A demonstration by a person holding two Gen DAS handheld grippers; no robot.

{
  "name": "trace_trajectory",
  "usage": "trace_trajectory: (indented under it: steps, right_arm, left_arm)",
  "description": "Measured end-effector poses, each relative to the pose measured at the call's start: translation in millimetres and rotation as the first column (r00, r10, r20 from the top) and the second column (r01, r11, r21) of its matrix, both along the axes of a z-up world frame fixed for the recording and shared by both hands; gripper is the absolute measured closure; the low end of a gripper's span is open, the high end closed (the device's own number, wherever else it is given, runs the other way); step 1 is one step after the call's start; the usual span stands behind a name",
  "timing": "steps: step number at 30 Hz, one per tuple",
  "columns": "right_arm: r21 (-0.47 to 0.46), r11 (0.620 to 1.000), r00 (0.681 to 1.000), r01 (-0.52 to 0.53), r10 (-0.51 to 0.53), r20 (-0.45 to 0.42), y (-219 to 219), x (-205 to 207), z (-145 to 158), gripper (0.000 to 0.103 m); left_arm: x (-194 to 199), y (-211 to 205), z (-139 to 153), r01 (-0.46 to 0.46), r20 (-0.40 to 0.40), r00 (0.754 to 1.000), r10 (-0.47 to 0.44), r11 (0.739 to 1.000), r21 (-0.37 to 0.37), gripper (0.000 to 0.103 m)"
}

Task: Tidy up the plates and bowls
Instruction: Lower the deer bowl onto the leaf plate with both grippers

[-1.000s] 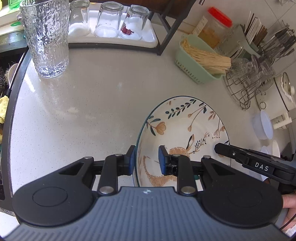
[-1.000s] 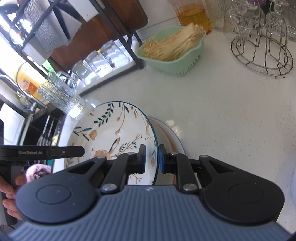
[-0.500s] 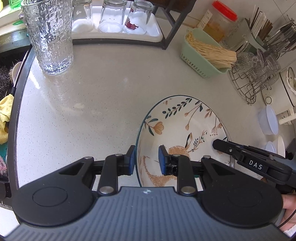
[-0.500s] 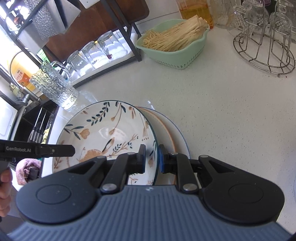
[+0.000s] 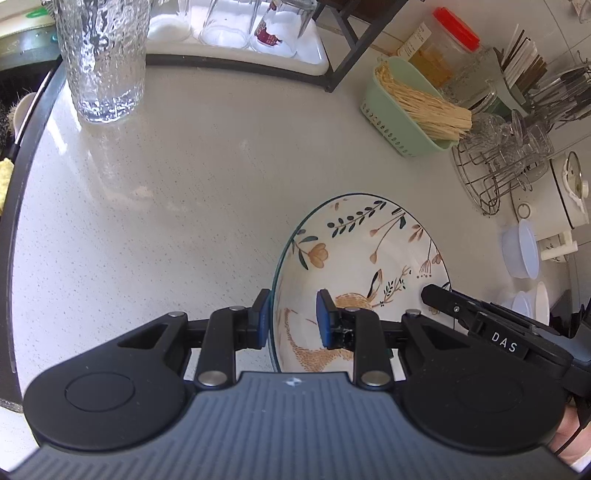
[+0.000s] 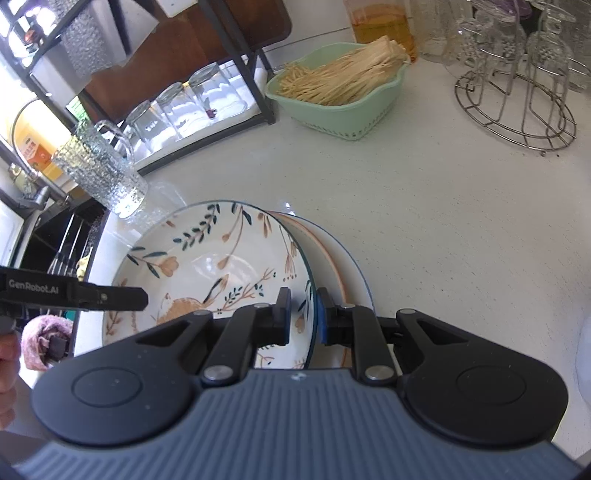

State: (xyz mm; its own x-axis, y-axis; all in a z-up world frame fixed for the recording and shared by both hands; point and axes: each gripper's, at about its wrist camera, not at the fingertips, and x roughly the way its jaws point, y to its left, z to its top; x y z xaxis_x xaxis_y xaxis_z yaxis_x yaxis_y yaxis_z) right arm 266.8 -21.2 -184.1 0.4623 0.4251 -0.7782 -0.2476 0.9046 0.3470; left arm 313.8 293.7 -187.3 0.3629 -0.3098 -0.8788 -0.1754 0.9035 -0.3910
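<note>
Nearest the left wrist camera, the left gripper [image 5: 291,319] straddles the rim of a deep ceramic bowl painted with leaves, flowers and a brown rabbit [image 5: 364,258]. One blue pad sits outside the wall and the other inside. A gap shows between the inner pad and the wall, so whether the jaws are clamped on the rim cannot be told.

The right gripper [image 6: 302,317] straddles the opposite rim of the same floral bowl [image 6: 207,266], one blue pad inside and one outside. A sliver of space shows on each side of the rim, so its hold cannot be confirmed either.

The bowl sits tilted on the speckled white countertop [image 6: 443,221]. Its far side overlaps a flat white plate with an orange band and dark blue edge [image 6: 343,266], which lies just behind it in the right wrist view.

Farther out on the counter stands a tall textured clear glass tumbler [image 5: 103,62]. Beyond it, upturned drinking glasses [image 5: 225,22] rest on a white tray under a black metal shelf frame [image 5: 351,48].

To the right sits a mint-green plastic basket of pale dry noodles [image 5: 410,107]. Near it is a round wire rack holding clear glassware [image 5: 502,166], with a red-lidded jar [image 5: 439,48] behind the basket.
</note>
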Motion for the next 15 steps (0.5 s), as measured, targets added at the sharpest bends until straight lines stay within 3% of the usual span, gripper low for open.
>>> trace_trajectory:
  steps: [15]
  right_arm:
    - [-0.069,0.998,0.998,0.013,-0.009,0.061,2,-16,12,0.085]
  left_arm:
    - [-2,-2,1,-0.02,0.007,1.0,0.02,1.0,-0.021,0.073]
